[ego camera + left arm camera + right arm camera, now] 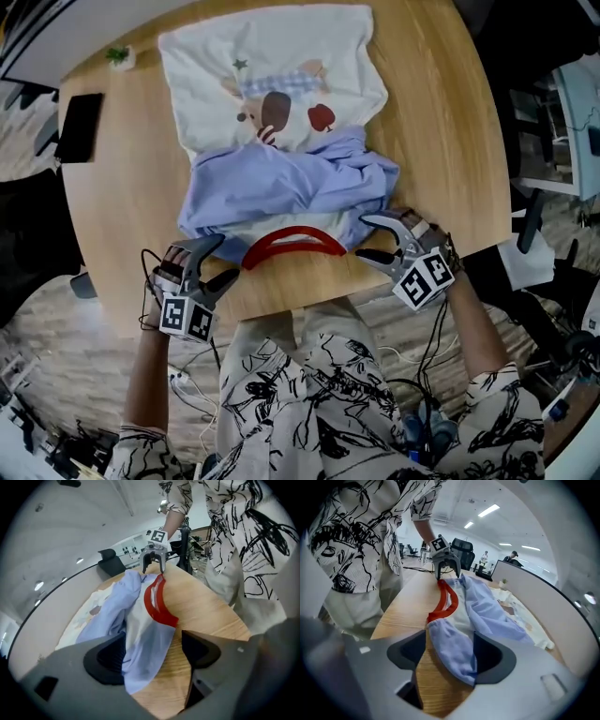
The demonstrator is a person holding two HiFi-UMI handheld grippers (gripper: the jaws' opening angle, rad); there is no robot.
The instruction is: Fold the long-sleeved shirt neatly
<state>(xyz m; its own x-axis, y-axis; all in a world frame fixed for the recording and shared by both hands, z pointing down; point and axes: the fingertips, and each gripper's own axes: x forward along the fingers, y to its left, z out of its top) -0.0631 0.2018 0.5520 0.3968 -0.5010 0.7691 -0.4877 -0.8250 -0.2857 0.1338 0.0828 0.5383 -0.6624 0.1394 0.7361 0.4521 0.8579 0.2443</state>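
One long-sleeved shirt (281,122), soft knit, spread on round wooden table (441,141), neck end toward the person, hem at the far edge. Cream body, smooth and mostly flat over the far half, printed with a cartoon animal: brown patch, red apple, green star, blue check band. Light blue sleeves (281,183) drawn across the chest, bunched and wrinkled, covering the near half. Red ribbed collar (295,242), thick arc, lying on bare wood at the near edge of the cloth.

Left gripper (228,256) at the shoulder corner on the person's left, jaws spread. Blue and cream cloth between them, lying against one ribbed black pad, clear gap to the other, so no pinch. Right gripper (362,236) at the opposite shoulder, jaws likewise spread. Fold of blue sleeve cloth between them, touching one pad, wood visible beside the other. Grey jaw bodies, marker cube on each.

Table top light wood grain, matte. Black phone (80,127) flat near the left rim, apart from the shirt. Small potted plant (119,56) at the far left rim.
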